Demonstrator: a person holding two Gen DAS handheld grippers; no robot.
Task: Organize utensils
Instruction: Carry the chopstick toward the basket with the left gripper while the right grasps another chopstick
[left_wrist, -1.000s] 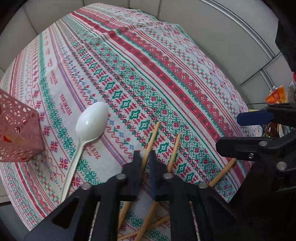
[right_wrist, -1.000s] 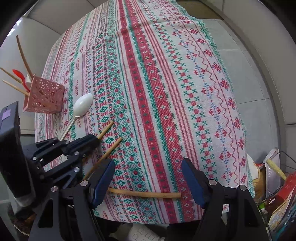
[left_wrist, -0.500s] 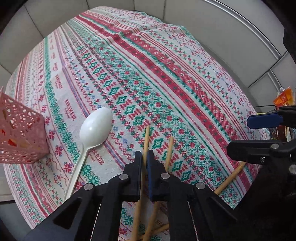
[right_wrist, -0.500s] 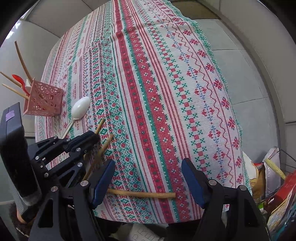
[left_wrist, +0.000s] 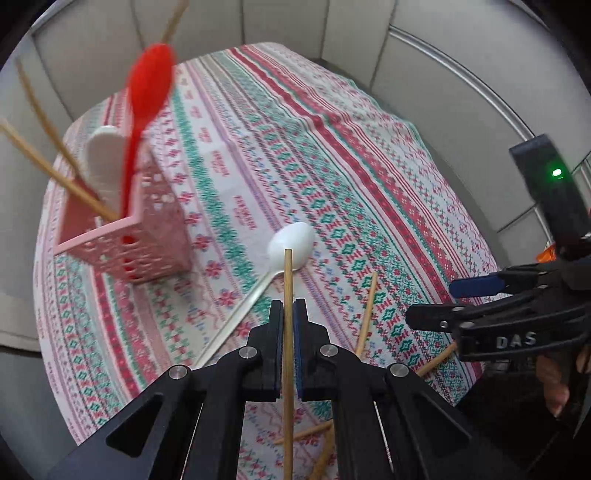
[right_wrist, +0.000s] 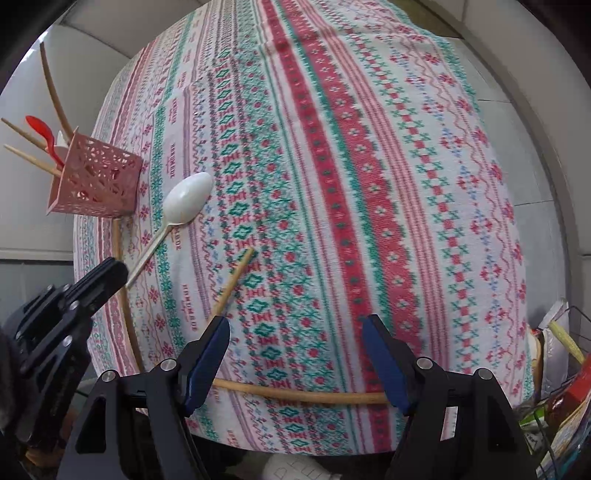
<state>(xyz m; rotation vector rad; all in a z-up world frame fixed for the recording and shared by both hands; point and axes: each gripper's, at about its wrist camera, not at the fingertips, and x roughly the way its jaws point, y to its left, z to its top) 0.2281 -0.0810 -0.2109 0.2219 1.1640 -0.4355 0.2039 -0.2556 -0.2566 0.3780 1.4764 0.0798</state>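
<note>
Plainly, the left gripper (left_wrist: 288, 314) is clamped tight on 1 wooden chopstick (left_wrist: 287, 280), which runs straight up between its pads and pokes out past the fingertips, its tip showing in front of the bowl of the white spoon (left_wrist: 291, 242) lying on the patterned tablecloth (left_wrist: 332, 155). In the right wrist view the same gripper (right_wrist: 110, 267) appears at the lower left, with that chopstick (right_wrist: 123, 302) slanting along the near left edge of the cloth (its lower end is hidden behind the black linkage).

The right gripper (right_wrist: 295, 354) stands wide, its blue pads well apart and holding nothing; between and just below them a second chopstick (right_wrist: 295, 396) lies crosswise on the cloth near the table's front edge. A third chopstick (right_wrist: 232, 284) lies diagonally on the cloth, its lower end close to the right gripper's left finger.

Farther out, the white spoon rests face up with its handle pointing toward the grippers. Beyond it, at the far left of the table, stands the pink lattice holder (left_wrist: 147, 240), already carrying a red spoon (left_wrist: 147, 88), another white spoon (left_wrist: 105, 158) and several chopsticks (left_wrist: 55, 173) leaning out of its open top. Off the table's right side, packets sit in a wire basket (right_wrist: 565, 398).
</note>
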